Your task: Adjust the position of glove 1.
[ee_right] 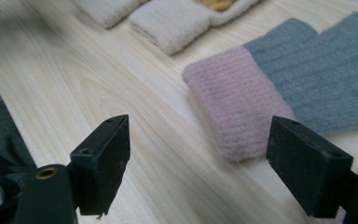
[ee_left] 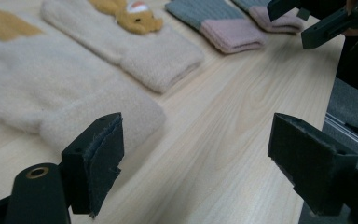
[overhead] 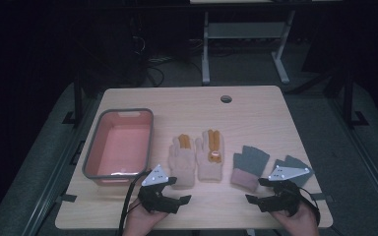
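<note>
Overhead, pink bin (overhead: pixel 119 144) beside gloves (overhead: pixel 197 157)

A basin (overhead: pixel 119 143) lies left; two mitten gloves (overhead: pixel 197 157) sit mid-table (side by side), two fingerless gloves (overhead: pixel 248 164) right.

Jaws wide apart; grey glove (ee_right: pixel 307 79) with pink cuff between, untouched.

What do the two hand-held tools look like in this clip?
Both the left tool and the right tool are matte black, each with two blocky jaws and a grey three-cornered plate with small dots on top. A dark cable trails from the left one.
</note>
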Tool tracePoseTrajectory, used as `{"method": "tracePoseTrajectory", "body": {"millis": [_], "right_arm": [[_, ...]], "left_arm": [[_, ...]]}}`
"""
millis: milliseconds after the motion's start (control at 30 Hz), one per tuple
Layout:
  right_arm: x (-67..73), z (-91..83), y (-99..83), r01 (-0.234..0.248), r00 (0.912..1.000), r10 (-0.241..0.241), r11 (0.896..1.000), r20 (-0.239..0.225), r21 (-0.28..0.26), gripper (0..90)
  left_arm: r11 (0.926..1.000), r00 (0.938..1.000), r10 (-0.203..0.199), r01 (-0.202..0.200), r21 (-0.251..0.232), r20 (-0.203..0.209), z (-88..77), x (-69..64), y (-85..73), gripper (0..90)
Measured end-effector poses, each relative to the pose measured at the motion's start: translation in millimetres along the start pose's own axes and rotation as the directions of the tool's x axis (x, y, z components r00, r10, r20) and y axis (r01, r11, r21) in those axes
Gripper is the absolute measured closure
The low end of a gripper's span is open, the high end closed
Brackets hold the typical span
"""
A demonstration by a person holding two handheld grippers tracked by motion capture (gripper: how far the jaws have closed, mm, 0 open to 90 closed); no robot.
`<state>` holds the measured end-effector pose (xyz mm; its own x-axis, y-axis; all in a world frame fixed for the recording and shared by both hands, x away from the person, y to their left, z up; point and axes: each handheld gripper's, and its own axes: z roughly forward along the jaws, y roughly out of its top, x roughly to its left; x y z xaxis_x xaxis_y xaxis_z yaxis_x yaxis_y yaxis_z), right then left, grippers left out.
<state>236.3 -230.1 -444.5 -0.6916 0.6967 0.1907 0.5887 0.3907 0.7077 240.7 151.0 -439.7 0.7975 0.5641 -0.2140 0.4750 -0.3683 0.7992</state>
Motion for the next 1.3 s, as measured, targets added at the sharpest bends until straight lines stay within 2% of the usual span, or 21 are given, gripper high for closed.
{"method": "tracePoseTrajectory", "body": {"millis": [67, 100, 267, 433, 600, 933, 1067, 1200, 1233, 1300], "right_arm": [[2.2, -0.3, 1.7, -0.003, 0.9998, 0.003, 1.000, -0.017, -0.001, 19.0], [2.1, -0.1, 2.0, 0.010, 0.9998, -0.010, 1.000, -0.018, -0.003, 18.9], [4.4, 3.5, 9.8, 0.006, 0.9999, -0.005, 1.000, -0.013, 0.008, 19.1], [8.5, 5.8, 17.9, 0.044, 0.9988, -0.043, 0.999, -0.022, 0.008, 19.0], [11.8, 8.4, 27.7, 0.051, 0.9982, -0.050, 0.998, -0.034, 0.034, 19.1], [22.3, 6.9, 66.3, 0.122, 0.9906, -0.117, 0.990, -0.070, 0.067, 19.0], [24.4, 7.8, 77.2, 0.130, 0.9889, -0.124, 0.989, -0.082, 0.075, 19.0], [25.9, 12.4, 91.1, 0.158, 0.9842, -0.150, 0.984, -0.094, 0.087, 19.2], [25.9, 14.6, 97.2, 0.175, 0.9814, -0.166, 0.980, -0.096, 0.098, 19.4], [26.1, 16.2, 102.5, 0.176, 0.9814, -0.166, 0.979, -0.096, 0.103, 19.5]], "left_arm": [[1.0000, 1.0000, 0.006, -0.006, -0.004, -0.003, -1.0, 0.0, 0.7, 18.4], [1.0000, 1.0000, 0.006, -0.006, -0.004, -0.003, -1.0, 0.0, 0.7, 18.4], [1.0000, 1.0000, 0.010, -0.010, 0.001, -0.002, -0.9, 0.3, -1.0, 18.4], [0.9999, 0.9999, 0.015, -0.015, -0.006, -0.002, -3.4, -1.3, 0.1, 18.3], [0.9997, 0.9997, 0.021, -0.021, -0.012, -0.010, -6.0, -1.3, 0.4, 18.3], [0.9996, 0.9996, 0.023, -0.023, -0.017, -0.018, -6.5, -0.7, -0.7, 18.1], [0.9994, 0.9996, 0.021, -0.022, -0.027, -0.021, -6.8, -1.0, -0.2, 18.1], [0.9991, 0.9996, 0.016, -0.017, -0.038, -0.024, -7.5, -0.8, -0.7, 17.7], [0.9991, 0.9995, 0.021, -0.021, -0.038, -0.024, -7.9, -0.1, -0.5, 17.6], [0.9991, 0.9995, 0.019, -0.020, -0.039, -0.025, -8.3, 0.6, -0.4, 17.6]]}}
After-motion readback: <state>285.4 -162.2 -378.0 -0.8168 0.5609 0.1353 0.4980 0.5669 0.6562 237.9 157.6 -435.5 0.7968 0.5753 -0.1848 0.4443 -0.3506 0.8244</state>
